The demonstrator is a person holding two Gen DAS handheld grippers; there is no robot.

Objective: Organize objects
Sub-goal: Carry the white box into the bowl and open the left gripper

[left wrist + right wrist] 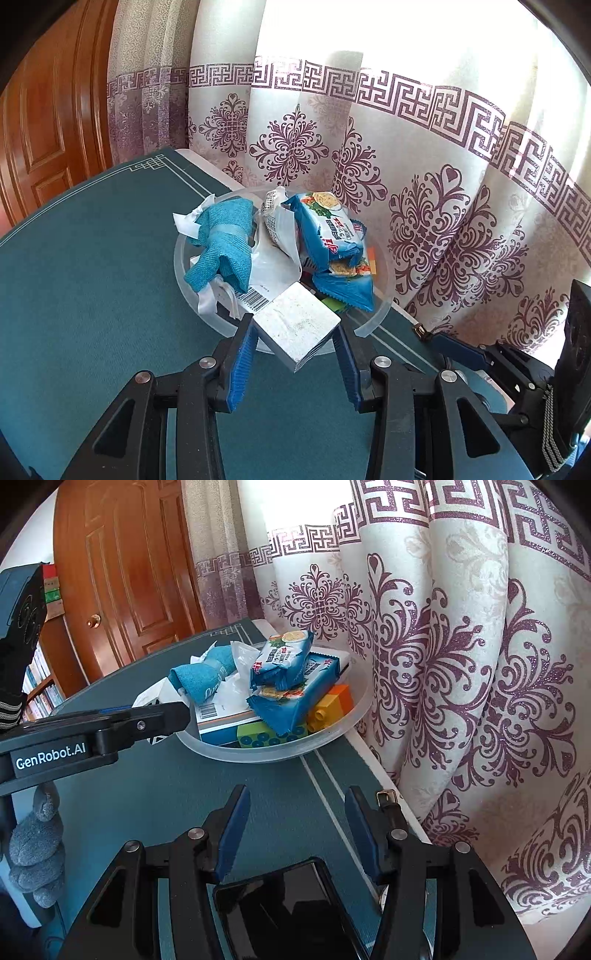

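The left gripper (295,332) is closed on a small white box (298,325): its ribbed blue fingers (242,365) are pressed against the box's two sides. The box is a flat rectangular carton with a matte, slightly scuffed top, held tilted at the near rim of a round translucent plastic bowl (373,317). Whether the box touches the rim cannot be told.

The right gripper (295,830) is held with its blue fingers (232,834) spread and nothing between them. A glossy black phone (288,908), flat with rounded corners, lies just below them on the worktop (155,797). A strap buckle (386,797) is seen just beside the right finger.

The bowl is piled full. A waffle-textured teal cloth (221,240) is bunched at its left, with crumpled white wrappers (277,251) and a barcoded label beside it. Two shiny blue cracker packets (284,664) with crimped ends are stacked on a flat blue box (325,672). A green studded brick (269,736) and a yellow-orange brick (332,705) sit at the bowl's near side.

The worktop is covered in teal felt with a pale line border. A cream curtain (461,664) with glittery purple ornament hangs just behind it, and a panelled wooden door (125,572) stands at the left.
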